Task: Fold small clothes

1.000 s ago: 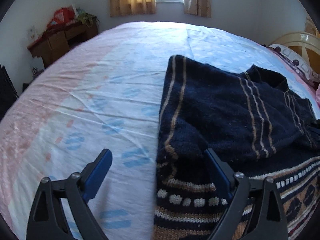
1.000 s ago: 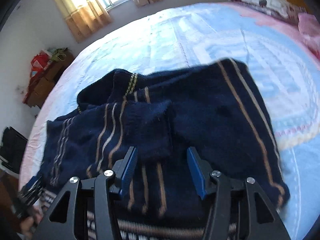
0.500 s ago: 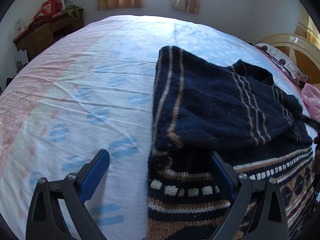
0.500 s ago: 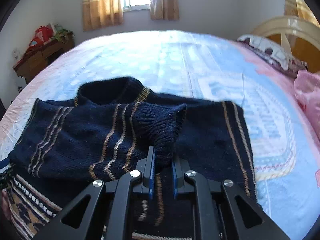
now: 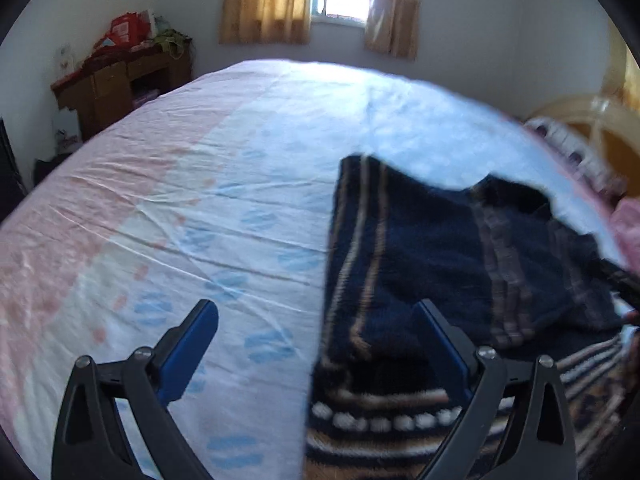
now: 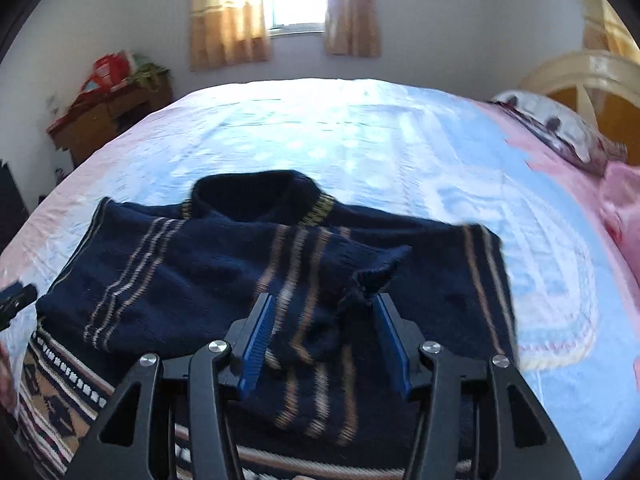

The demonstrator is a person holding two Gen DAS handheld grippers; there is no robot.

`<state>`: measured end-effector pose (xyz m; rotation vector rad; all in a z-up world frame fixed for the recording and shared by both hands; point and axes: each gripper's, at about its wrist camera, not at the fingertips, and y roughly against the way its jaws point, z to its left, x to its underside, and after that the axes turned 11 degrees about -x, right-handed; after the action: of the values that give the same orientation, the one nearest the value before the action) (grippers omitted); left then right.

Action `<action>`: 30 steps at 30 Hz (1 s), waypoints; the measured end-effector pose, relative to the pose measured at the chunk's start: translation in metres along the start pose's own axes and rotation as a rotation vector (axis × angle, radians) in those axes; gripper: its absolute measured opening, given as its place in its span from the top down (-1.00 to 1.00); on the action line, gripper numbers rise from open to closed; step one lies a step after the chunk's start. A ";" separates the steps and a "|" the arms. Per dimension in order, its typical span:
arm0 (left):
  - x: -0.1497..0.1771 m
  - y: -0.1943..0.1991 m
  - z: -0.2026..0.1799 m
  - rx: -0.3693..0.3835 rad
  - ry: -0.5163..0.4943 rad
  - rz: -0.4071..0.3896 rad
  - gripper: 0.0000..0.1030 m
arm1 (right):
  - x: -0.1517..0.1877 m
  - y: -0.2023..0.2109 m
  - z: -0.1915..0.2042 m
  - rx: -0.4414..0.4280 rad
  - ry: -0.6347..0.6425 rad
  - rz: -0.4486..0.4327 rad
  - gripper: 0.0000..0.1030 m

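A navy knitted sweater [image 6: 192,276] with tan stripes and a patterned hem lies on the bed, collar toward the window. Its right sleeve is folded across the body, and the sleeve cuff [image 6: 376,276] rests just ahead of my right gripper [image 6: 325,308]. The right jaws are opening, with sleeve fabric lying loose between them and the pads clear of it. In the left wrist view my left gripper [image 5: 316,312] stands wide open, straddling the left edge of the sweater [image 5: 420,248], one finger over the bedsheet [image 5: 180,220] and one over the knit.
The pink and blue bedsheet [image 6: 380,140] spreads toward the window. A wooden desk [image 5: 116,88] with red bags stands at the back left. A cream headboard [image 6: 580,76], a pillow [image 6: 548,120] and a pink cloth [image 6: 624,200] are on the right.
Half a second ago the right gripper was shut on the sleeve cuff; now it has opened and let the cuff go onto the sweater. The left gripper stays open at the sweater's edge.
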<state>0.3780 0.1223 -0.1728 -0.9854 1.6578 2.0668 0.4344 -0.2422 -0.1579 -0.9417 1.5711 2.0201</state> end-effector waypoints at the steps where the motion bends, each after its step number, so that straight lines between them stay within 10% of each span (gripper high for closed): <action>1: 0.001 -0.010 -0.005 -0.051 -0.029 0.038 -0.94 | -0.001 -0.005 0.002 -0.010 0.005 0.011 -0.01; 5: 0.007 -0.027 0.000 -0.029 -0.017 0.082 -1.00 | 0.007 -0.041 0.005 0.050 0.025 0.131 -0.09; 14: 0.012 -0.014 -0.008 -0.089 -0.057 0.014 -1.00 | 0.016 -0.027 -0.021 0.007 -0.082 0.114 -0.19; 20: 0.011 -0.017 -0.011 -0.087 -0.070 0.023 -1.00 | 0.011 -0.013 -0.051 0.125 -0.193 0.067 -0.19; 30: 0.011 -0.019 -0.009 -0.075 -0.060 0.031 -1.00 | 0.023 -0.034 0.021 -0.027 0.088 0.106 -0.19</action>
<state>0.3853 0.1174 -0.1949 -0.9171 1.5863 2.1708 0.4366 -0.2147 -0.1950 -0.9893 1.6769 2.1018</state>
